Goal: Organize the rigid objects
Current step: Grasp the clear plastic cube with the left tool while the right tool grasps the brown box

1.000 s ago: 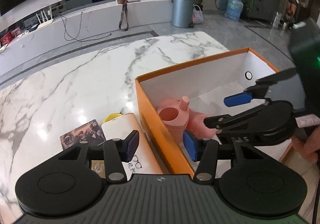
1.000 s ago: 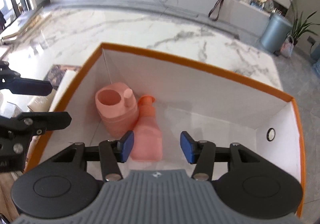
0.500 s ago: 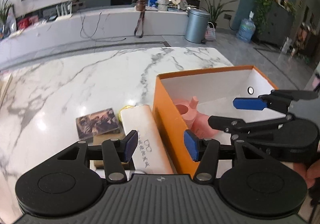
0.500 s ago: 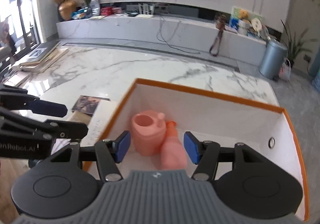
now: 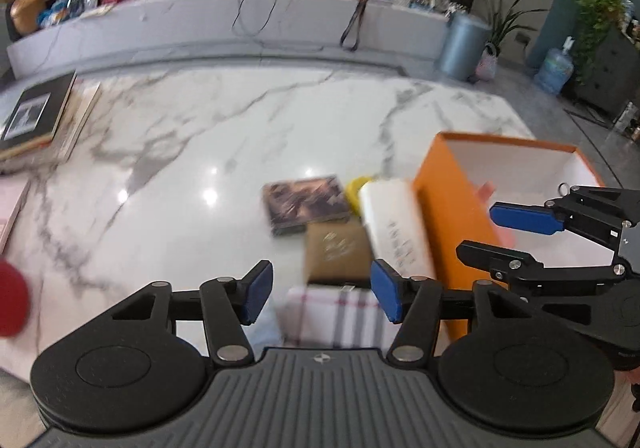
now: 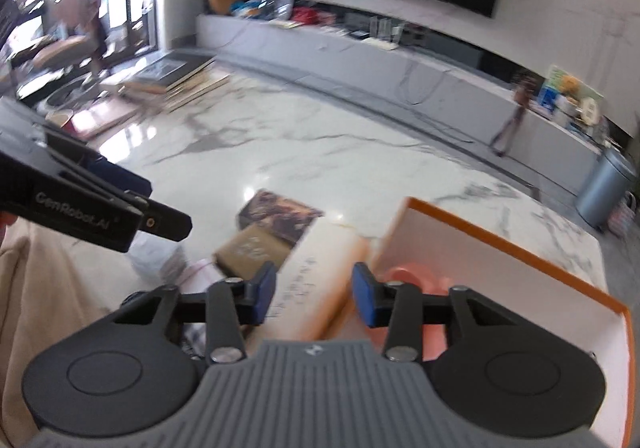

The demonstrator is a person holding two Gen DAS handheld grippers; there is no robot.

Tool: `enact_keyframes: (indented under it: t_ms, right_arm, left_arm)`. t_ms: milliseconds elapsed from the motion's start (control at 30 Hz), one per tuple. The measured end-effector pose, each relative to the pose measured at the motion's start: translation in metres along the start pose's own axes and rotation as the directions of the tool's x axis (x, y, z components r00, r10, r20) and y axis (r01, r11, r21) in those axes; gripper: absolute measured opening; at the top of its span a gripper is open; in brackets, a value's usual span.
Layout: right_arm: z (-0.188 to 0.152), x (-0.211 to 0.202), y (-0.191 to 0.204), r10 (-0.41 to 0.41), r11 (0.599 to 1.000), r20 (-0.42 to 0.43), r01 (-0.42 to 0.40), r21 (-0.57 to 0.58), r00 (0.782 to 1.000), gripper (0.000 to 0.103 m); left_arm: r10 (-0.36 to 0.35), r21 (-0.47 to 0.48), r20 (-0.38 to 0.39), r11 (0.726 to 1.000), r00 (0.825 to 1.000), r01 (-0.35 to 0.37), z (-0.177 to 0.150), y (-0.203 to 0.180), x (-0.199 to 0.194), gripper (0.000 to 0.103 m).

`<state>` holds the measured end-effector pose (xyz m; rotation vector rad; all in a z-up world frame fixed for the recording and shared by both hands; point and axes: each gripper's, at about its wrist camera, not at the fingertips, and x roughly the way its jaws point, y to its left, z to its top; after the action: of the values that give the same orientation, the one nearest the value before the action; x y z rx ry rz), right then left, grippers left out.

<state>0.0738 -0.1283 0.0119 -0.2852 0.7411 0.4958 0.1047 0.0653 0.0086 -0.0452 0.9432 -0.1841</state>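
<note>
While both views blur, the marble bench (image 5: 208, 136) fills most of each. Orange box (image 5: 448, 232) — landmark — sits open-topped on the bench; pink containers (image 6: 404, 276) lie inside it, partly hidden. Against the box's outer wall lies a long white case (image 5: 394, 224), a yellow thing (image 5: 356, 188) at its far end. Beyond the case from the box: a dark picture-cover box (image 5: 306, 204), a brown box (image 5: 336, 254) touching it on the near side, a plaid item (image 5: 340, 318) nearer still. Left claw (image 5: 322, 294) hangs above these — fingers apart, widening, nothing between. Right claw (image 6: 314, 296) over the case and box edge, fingers apart but narrowing, gripping nothing.
</note>
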Motion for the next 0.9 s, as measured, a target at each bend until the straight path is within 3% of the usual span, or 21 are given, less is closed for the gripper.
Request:
enact_keyframes:
  t_ms: [167,300,400,567,733,900]
  right_arm:
    - [0.008,0.023,0.023,0.067,0.995,-0.069,-0.071,-0.065,0.995,0.038]
    - [0.011,0.041,0.035,0.095,0.99,-0.138,-0.108,-0.093,0.986,0.038]
    - [0.013,0.057,0.039,0.118,0.988,-0.185,-0.134,-0.08,0.976,0.038]
    - [0.019,0.076,0.037,0.122,0.988,-0.238,-0.141,-0.068,0.964,0.038]
    - [0.027,0.093,0.041,0.123,0.973,-0.278,-0.171,-0.156,0.953,0.038]
    - [0.037,0.11,0.041,0.112,0.956,-0.312,-0.188,-0.227,0.943,0.038]
  left_arm:
    - [0.02,-0.015,-0.081,1.0,0.997,-0.021,-0.01,0.018,0.011,0.065]
    - [0.082,-0.019,-0.142,0.996,0.986,-0.085,-0.013,0.031,0.023,0.066]
    - [0.096,-0.032,-0.175,0.994,0.98,-0.103,-0.012,0.038,0.034,0.072]
    - [0.106,-0.058,-0.228,0.991,0.968,-0.122,-0.008,0.045,0.051,0.076]
    - [0.095,-0.041,-0.275,0.993,0.957,-0.11,-0.007,0.045,0.065,0.077]
    - [0.09,-0.036,-0.305,0.994,0.948,-0.106,-0.008,0.045,0.078,0.07]
